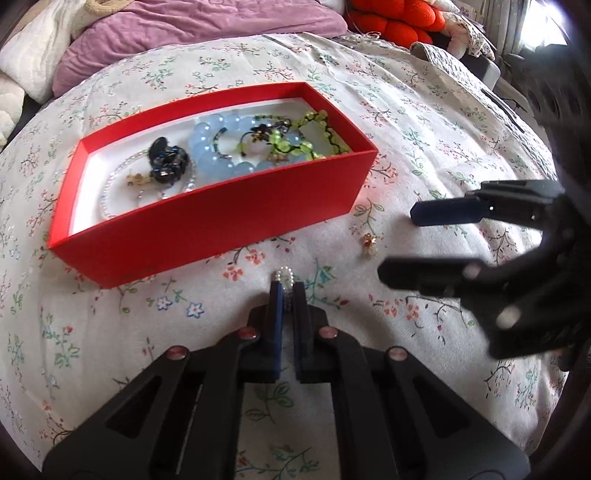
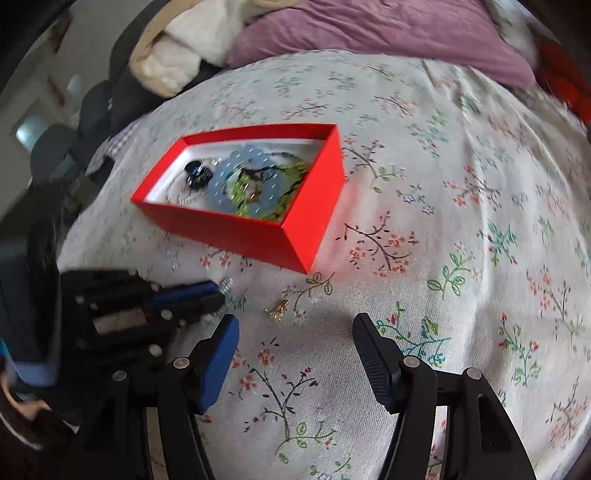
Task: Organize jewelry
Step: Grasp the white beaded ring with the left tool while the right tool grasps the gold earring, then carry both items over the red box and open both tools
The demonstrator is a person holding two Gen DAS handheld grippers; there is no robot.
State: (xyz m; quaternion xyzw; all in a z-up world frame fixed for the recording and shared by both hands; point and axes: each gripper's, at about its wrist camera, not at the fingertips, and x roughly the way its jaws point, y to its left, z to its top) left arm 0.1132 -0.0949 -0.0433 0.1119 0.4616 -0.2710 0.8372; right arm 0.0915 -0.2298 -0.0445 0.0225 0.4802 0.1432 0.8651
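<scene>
While our left gripper (image 1: 287, 291) pinches a small clear-beaded ring (image 1: 285, 275) above the floral bedsheet (image 1: 424, 122), our right gripper (image 2: 293, 328) gapes empty near the gold charm (image 2: 277, 309), beside the red cardboard jewelry box (image 1: 221, 218).

A floral bedsheet (image 1: 388, 110) covers the bed; at its far edge lie a purple pillow (image 1: 207, 29), a white quilt (image 1: 33, 62) beside it, and an orange knotted cushion (image 1: 399, 18)

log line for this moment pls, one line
left gripper: shut on beaded ring | right gripper: open, over gold charm | red box: holds bracelets | surface: floral bedspread
</scene>
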